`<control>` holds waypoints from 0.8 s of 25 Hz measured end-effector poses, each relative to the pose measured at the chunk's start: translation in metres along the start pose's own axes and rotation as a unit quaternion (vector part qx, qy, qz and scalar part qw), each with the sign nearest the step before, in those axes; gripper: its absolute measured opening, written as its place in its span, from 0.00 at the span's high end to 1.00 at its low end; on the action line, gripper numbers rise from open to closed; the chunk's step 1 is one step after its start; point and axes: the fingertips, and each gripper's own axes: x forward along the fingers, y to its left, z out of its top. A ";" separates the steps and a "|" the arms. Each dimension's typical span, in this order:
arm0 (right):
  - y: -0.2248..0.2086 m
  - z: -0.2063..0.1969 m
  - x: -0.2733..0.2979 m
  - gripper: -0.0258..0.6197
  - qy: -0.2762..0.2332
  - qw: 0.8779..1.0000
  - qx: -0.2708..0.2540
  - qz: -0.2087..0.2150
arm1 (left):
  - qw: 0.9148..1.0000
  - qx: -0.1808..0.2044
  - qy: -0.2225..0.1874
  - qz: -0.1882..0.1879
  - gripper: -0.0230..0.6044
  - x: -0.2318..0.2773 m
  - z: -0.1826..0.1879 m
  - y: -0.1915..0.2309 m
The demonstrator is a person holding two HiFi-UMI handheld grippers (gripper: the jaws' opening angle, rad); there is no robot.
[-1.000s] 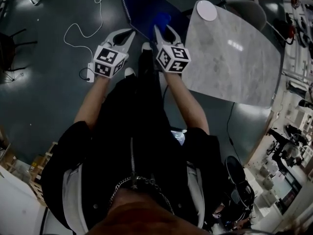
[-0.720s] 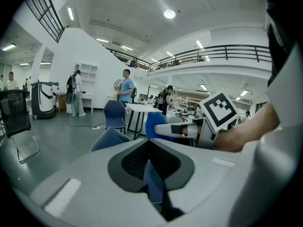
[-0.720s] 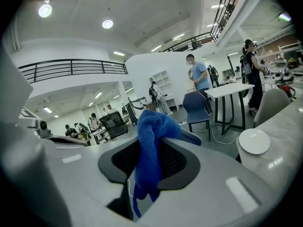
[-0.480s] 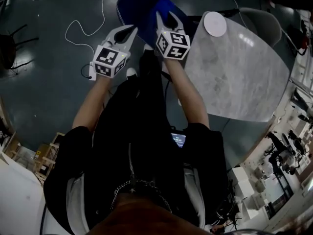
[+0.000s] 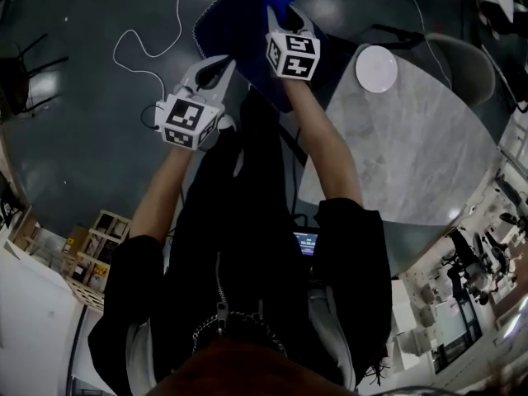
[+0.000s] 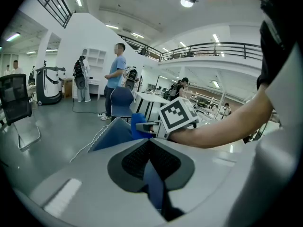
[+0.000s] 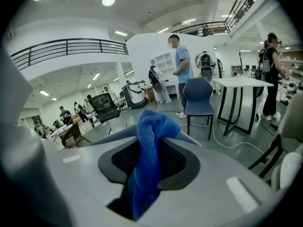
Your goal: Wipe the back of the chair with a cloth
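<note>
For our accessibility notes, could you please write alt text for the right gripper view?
The right tongs are shut on a bunched blue cloth, at the top edge of a blue chair back. Beyond lies a bright open hall with another chair, a white table and several people standing.

Glossy grey floor (image 5: pixel 78 151), marble table (image 5: pixel 412 163), railed balcony (image 7: pixel 66 46), bright ceiling lights (image 7: pixel 108 0).

Right claw (image 7: pixel 150 162) pinches blue cloth (image 7: pixel 147 145).
</note>
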 end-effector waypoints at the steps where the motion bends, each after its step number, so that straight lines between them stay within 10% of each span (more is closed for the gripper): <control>1: -0.004 0.001 0.011 0.78 0.003 1.000 -0.002 -0.001 | 1.000 -0.003 0.004 0.002 0.95 0.003 -0.002 0.005; 20: -0.039 0.008 0.100 0.78 0.041 0.998 -0.020 -0.031 | 0.998 -0.032 0.030 0.037 0.95 0.018 -0.022 0.022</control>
